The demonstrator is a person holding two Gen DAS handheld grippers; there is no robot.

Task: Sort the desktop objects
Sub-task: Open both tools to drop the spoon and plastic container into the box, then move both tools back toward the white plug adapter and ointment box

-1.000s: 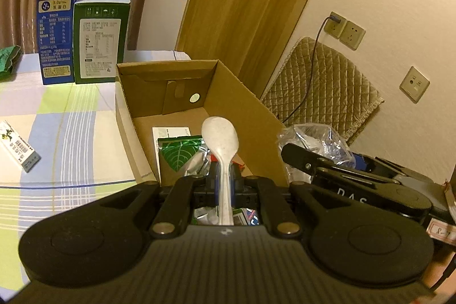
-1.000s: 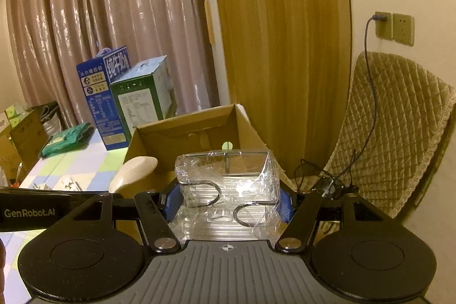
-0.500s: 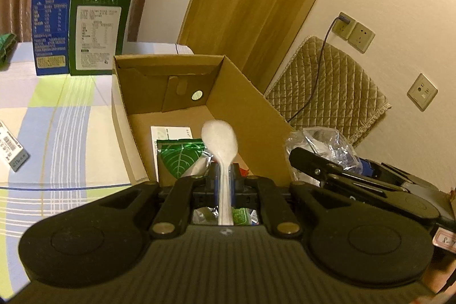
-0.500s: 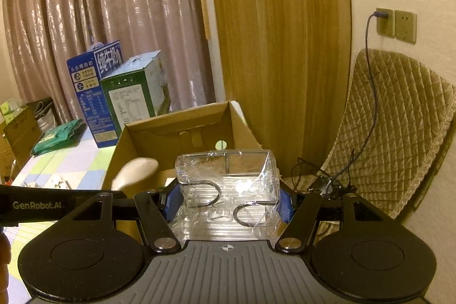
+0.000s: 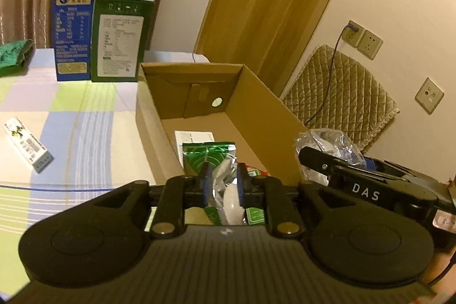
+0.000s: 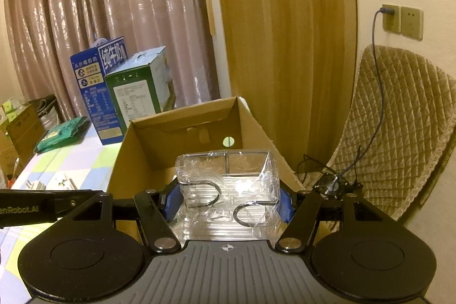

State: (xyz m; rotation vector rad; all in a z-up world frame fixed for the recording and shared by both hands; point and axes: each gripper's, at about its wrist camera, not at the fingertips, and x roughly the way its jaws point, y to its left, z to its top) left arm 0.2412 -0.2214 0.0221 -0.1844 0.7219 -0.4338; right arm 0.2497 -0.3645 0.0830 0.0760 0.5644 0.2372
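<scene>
White plastic spoon – light, slick – drops between left claw's just-parted jaws; right claw clamps a crinkly wrapped rack

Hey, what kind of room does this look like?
Probably a room in a home: a table with a checked cloth, long curtains, a quilted chair cover, and milk cartons beside a cardboard box.

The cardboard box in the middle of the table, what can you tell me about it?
The cardboard box is plain brown corrugated card, open at the top, with a round hole in its far wall. It stands upright on the checked tablecloth, near the green carton. On its floor lie a white card and a green foil packet; more packets lie nearer, partly hidden. Both grippers hover at its near end; I cannot tell whether either touches it.
</scene>
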